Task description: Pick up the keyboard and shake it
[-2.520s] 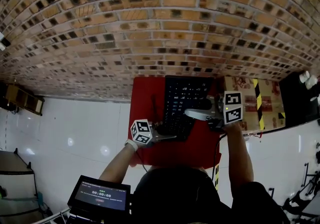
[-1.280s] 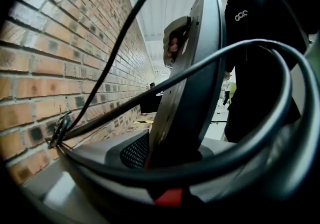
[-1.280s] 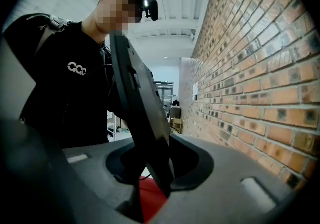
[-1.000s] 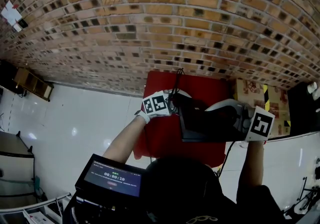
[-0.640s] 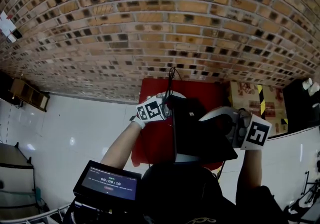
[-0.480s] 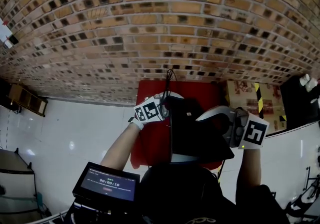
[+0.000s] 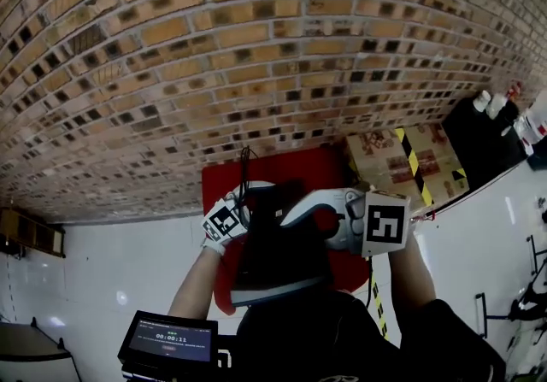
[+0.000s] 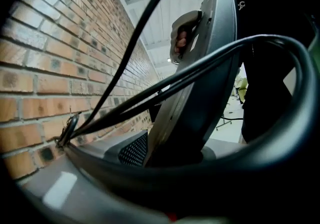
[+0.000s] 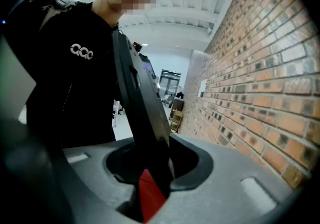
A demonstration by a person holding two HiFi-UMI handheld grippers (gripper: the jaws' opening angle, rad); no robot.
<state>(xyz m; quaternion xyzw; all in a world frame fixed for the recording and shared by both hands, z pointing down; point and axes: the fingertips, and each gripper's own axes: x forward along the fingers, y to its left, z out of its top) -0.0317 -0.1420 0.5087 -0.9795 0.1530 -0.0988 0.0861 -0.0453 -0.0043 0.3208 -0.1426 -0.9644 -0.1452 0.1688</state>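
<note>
**Keyboard held in the air between both sets of jaws**

The keyboard (image 7: pixel 278 243) hangs steeply tilted above the middle of the red surface (image 7: pixel 224 179). The left gripper (image 7: pixel 249 205) has one end between its jaws, which press on it while opening. The right gripper (image 7: pixel 295 216) clamps the opposite end, its jaws parted only by the keyboard's thickness.

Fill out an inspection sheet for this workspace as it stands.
Surface: red table, set against the wall.
Job's things: keyboard held up above the table, tilted.
Clutter: nothing seen on the table.
Grippers: left tongs opening, keyboard's edge between them; right tongs clamped on the opposite edge.
Cables: black keyboard cable loops past the left tongs.
Surroundings: brick wall; cardboard box with striped tape; white floor; small screen.
</note>
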